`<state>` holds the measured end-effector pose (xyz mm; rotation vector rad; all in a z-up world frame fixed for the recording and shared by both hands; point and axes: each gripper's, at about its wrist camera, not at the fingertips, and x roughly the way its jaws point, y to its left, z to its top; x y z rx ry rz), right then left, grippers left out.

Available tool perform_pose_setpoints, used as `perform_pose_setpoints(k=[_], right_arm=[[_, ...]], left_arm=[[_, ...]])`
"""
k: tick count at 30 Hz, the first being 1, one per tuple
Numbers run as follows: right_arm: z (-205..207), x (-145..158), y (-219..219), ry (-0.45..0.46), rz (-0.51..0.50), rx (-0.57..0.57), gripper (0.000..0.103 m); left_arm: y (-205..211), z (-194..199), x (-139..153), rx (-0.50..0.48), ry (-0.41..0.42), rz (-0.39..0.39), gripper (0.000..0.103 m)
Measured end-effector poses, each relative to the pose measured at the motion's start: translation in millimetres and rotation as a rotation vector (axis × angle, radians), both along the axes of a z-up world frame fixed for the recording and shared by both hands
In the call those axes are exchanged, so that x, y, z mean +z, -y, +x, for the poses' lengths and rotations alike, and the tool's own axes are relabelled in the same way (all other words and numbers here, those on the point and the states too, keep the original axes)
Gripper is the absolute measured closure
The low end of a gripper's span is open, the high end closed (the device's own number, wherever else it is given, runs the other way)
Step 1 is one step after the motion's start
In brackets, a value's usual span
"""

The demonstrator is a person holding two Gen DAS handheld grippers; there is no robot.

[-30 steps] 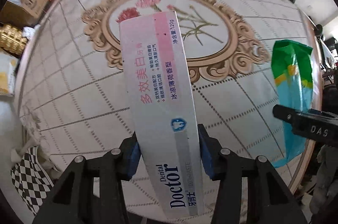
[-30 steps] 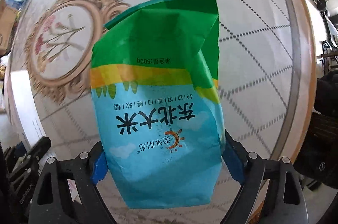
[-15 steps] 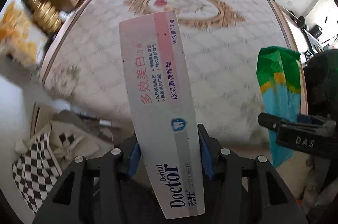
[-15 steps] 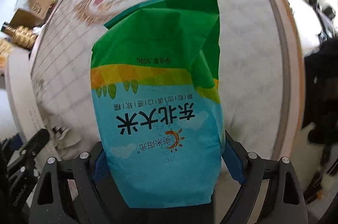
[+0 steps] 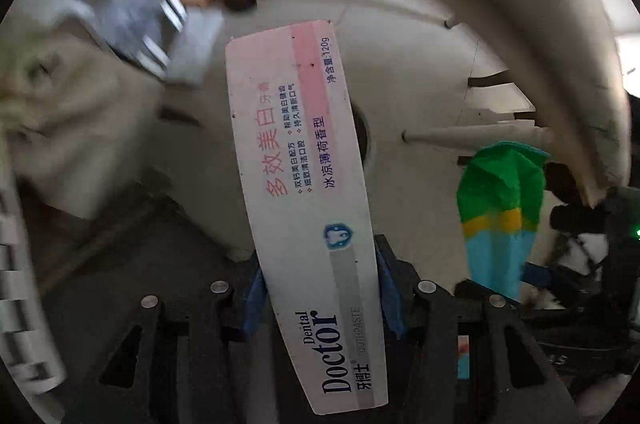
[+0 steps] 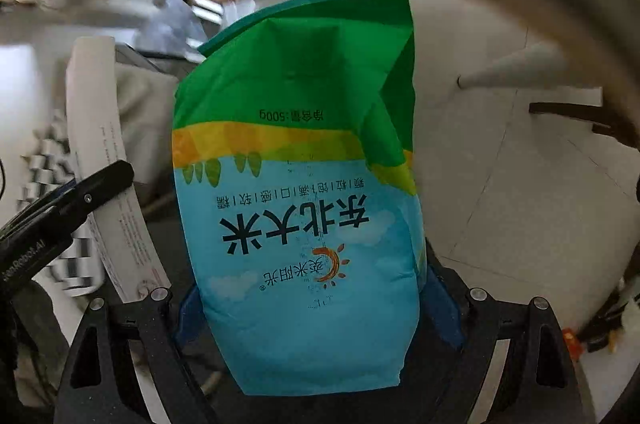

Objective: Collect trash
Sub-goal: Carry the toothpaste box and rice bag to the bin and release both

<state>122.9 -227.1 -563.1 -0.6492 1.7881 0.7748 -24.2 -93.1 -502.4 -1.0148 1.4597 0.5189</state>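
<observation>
My left gripper (image 5: 318, 288) is shut on a long white and pink toothpaste box (image 5: 296, 160) that sticks out forward and up. My right gripper (image 6: 308, 308) is shut on a green, yellow and blue rice bag (image 6: 296, 184), held upright. The rice bag also shows at the right of the left wrist view (image 5: 500, 208). The toothpaste box also shows at the left of the right wrist view (image 6: 108, 164), with the left gripper's black finger (image 6: 80, 192) across it. Both are held in the air over a pale tiled floor.
The views are blurred by motion. A pale cloth heap (image 5: 68, 128) and a checkered fabric (image 6: 60, 224) lie to the left. White tapered legs (image 5: 472, 136) and dark bars (image 6: 572, 112) stand on the floor at the right. Blurred clutter (image 5: 176, 8) lies farther off.
Both grippers swung away from the patterned rug with the ornate frame to a darker tiled floor area. Each keeps its hold on its item.
</observation>
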Motion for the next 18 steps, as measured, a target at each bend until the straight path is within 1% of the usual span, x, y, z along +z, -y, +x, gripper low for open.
perform_pose_setpoints(k=[1, 2, 3, 4, 5, 7, 9, 12, 14, 15, 16, 17, 18], right_arm=[[2.5, -28.7, -1.7, 0.001, -0.020, 0.004, 0.013], [6.5, -53.0, -3.3, 0.003, -0.031, -0.003, 0.012], [12.7, -83.4, -5.4, 0.013, -0.035, -0.011, 0.012], [16.9, -103.1, -8.0, 0.022, -0.040, -0.012, 0.012], [22.6, -128.2, -11.9, 0.031, -0.043, -0.013, 0.012], [33.7, -173.1, -28.5, 0.036, -0.048, -0.016, 0.012], [40.9, -208.2, -32.2, 0.029, -0.070, -0.023, 0.012], [46.9, -250.1, -36.4, 0.025, -0.087, -0.011, 0.012], [56.3, -261.6, -28.5, 0.029, -0.082, -0.001, 0.012], [56.4, -270.5, -32.5, 0.029, -0.083, 0.006, 0.012], [57.0, -277.7, -33.6, 0.032, -0.086, 0.012, 0.012], [57.8, -283.4, -32.4, 0.028, -0.084, 0.008, 0.012], [62.7, -289.1, -36.7, 0.022, -0.083, 0.005, 0.012]], left_arm=[[-1.9, 2.3, -22.4, 0.015, -0.001, -0.023, 0.058], [-5.1, 6.6, -51.4, 0.030, 0.004, -0.046, 0.057], [-8.4, 11.9, -77.3, 0.037, 0.004, -0.058, 0.057], [-11.5, 17.8, -102.0, 0.036, -0.006, -0.065, 0.057], [-15.8, 26.0, -135.7, 0.028, -0.017, -0.071, 0.057], [-19.7, 35.9, -180.3, 0.010, -0.023, -0.096, 0.057], [-22.1, 46.1, -217.3, -0.027, -0.017, -0.122, 0.057], [-23.5, 57.9, -256.3, -0.086, -0.010, -0.161, 0.056], [-26.4, 66.0, -274.7, -0.103, -0.006, -0.185, 0.056], [-27.2, 68.4, -281.8, -0.106, -0.015, -0.191, 0.056], [-28.8, 69.8, -287.7, -0.104, -0.019, -0.195, 0.049], [-30.9, 71.1, -293.9, -0.090, -0.012, -0.206, 0.029], [-31.6, 65.7, -294.0, -0.080, -0.008, -0.210, 0.008]])
